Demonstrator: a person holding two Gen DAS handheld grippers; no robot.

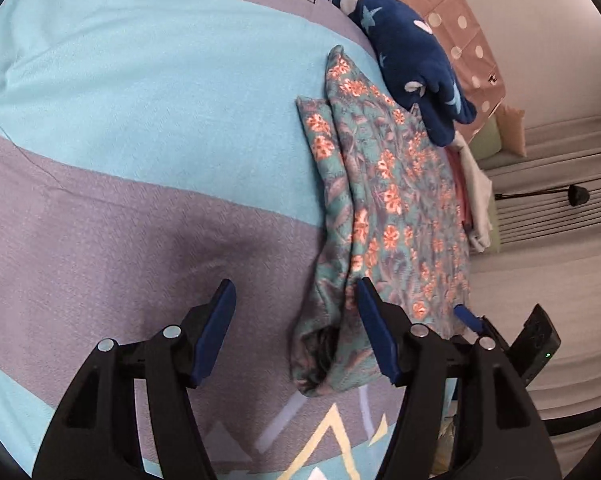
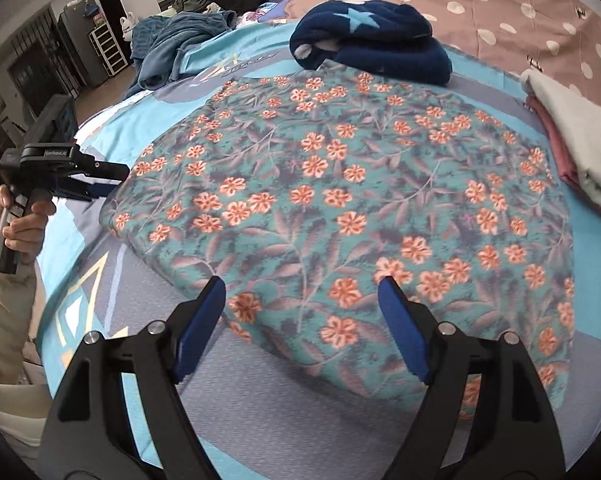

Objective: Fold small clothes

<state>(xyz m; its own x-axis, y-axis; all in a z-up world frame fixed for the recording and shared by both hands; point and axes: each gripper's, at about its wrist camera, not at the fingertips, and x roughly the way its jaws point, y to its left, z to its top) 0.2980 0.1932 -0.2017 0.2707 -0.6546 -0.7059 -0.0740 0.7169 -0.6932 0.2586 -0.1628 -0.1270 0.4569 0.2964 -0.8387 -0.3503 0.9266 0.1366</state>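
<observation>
So: floral garment (image 2: pixel 340 208) lies flat on bed sheet (image 1: pixel 120 120), near edge | soft, light, floppy, I'd pinch near corners | left gripper (image 1: pixel 296 328) spread, empty | right gripper (image 2: pixel 300 320) spread, empty, over near hem

Your navy star-print fleece (image 2: pixel 370 46) covers the far edge of the floral garment (image 2: pixel 340 208), so you cannot see how that edge lies. From the left wrist view, the floral garment's near opening (image 1: pixel 320 354) is dark inside, and its layers there cannot be counted. Your right tool (image 1: pixel 470 318) shows only one blue fingertip there, the rest behind the left tool's arm. The pale folded cloth (image 2: pixel 580 140) and the pink one (image 2: pixel 552 136) under it run off the picture's right edge. The room's far shelves (image 2: pixel 104 46) are too small to read.
</observation>
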